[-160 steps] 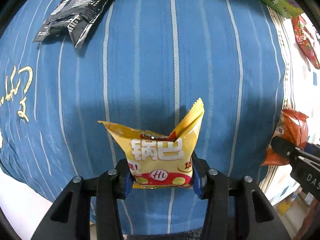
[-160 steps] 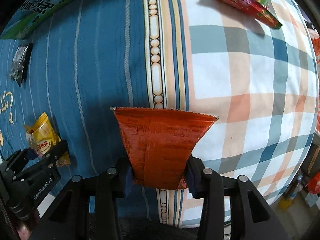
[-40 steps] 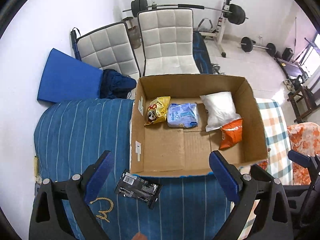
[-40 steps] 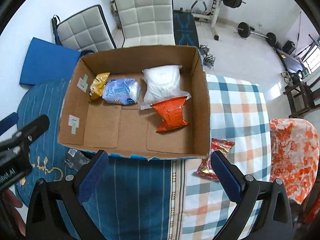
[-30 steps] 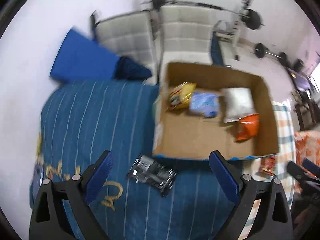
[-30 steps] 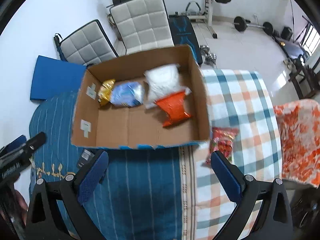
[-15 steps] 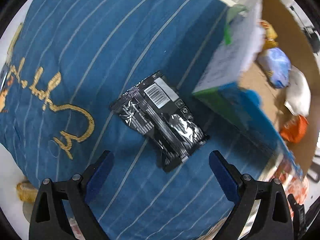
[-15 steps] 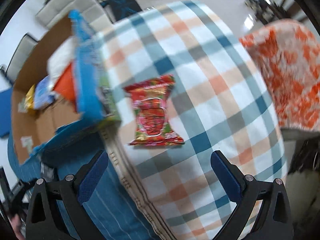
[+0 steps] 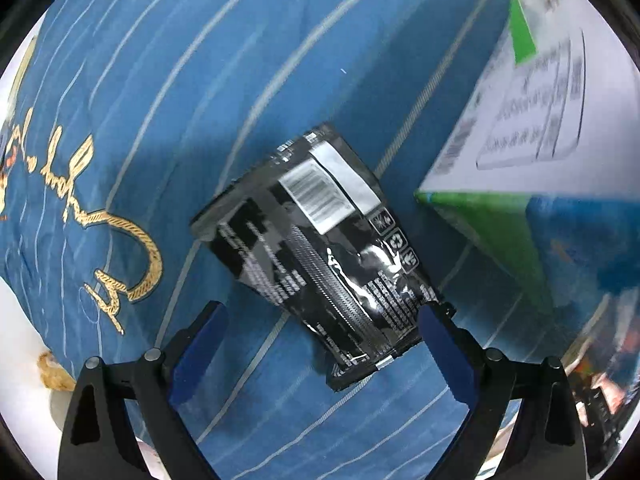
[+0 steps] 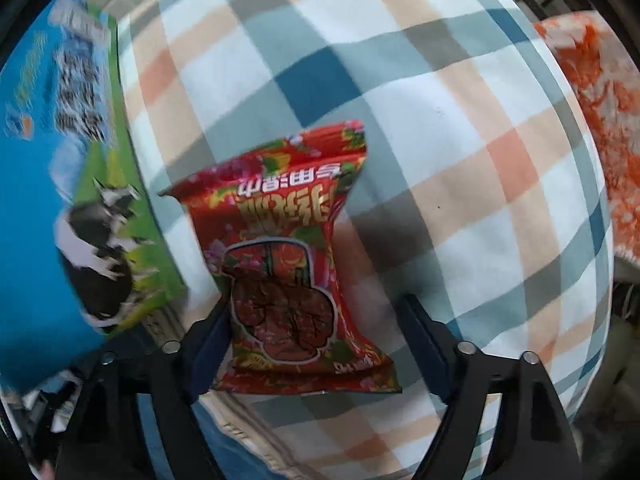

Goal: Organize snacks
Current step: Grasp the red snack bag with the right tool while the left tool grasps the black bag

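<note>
While both grippers stand with fingers spread wide and holding nothing, the black packet (image 9: 320,252) lies in the centre of the left view on the blue striped cover (image 9: 168,80), its lower corner beside the left gripper (image 9: 320,344). The red packet (image 10: 288,264) lies low in the centre on the checked blanket (image 10: 460,128), between the right gripper (image 10: 316,340) fingers. Slippery foil may slide out if only a corner is pinched; the box (image 9: 520,128) stands close.

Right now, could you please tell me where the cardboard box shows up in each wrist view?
Left wrist: the box fills the upper right, its printed wall just right of the black packet on blue striped cloth.
Right wrist: the box runs down the left edge, cow picture facing out, left of the red packet on checked cloth.
Shared landmark: the box's green band.
</note>
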`<control>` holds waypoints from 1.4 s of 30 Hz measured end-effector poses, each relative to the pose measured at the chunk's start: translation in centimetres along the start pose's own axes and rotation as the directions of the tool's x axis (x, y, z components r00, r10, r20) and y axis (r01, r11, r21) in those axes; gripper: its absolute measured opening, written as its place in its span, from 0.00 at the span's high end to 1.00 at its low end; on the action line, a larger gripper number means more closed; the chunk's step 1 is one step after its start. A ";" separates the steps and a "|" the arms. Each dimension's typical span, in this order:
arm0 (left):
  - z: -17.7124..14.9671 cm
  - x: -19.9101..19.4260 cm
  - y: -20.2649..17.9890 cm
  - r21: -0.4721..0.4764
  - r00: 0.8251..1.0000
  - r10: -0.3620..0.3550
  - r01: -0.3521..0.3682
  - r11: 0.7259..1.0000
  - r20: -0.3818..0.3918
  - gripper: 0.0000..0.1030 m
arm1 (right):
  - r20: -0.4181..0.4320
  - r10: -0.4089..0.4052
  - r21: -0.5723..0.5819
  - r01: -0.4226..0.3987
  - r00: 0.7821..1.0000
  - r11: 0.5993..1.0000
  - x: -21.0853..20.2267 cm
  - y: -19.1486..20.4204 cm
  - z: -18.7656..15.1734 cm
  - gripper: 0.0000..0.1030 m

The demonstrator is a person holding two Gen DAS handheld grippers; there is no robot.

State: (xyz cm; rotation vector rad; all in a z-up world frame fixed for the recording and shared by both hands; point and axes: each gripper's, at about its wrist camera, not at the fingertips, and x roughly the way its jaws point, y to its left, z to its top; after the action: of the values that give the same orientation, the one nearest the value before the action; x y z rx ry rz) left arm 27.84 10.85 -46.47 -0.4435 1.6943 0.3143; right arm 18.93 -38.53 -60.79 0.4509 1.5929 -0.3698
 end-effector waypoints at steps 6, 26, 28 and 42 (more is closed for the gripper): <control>-0.6 0.9 -0.4 -0.002 0.999 -0.035 0.035 0.999 0.006 0.07 | 0.035 -0.074 -0.117 0.077 0.997 0.990 -0.1 1.6 -1.7 0.44; -6.0 -0.1 2.5 0.087 0.995 -0.097 0.096 0.992 0.000 0.65 | -0.049 -0.091 -0.296 0.073 0.995 0.952 1.9 2.1 -9.0 0.47; -5.3 -1.2 3.9 -0.008 0.985 -0.165 0.165 0.986 0.043 0.50 | -0.036 -0.100 -0.307 0.084 0.994 0.948 2.1 2.1 -9.8 0.47; -1.0 0.5 -0.8 -0.017 0.995 0.022 -0.020 1.000 0.102 0.22 | -0.022 -0.113 -0.291 0.102 0.993 0.951 2.2 1.8 -9.9 0.47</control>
State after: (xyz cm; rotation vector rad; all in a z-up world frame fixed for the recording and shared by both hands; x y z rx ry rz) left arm 27.24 9.60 -46.71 -0.4146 1.5986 0.3603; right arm 11.08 -31.95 -62.17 0.1469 1.6816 -0.2054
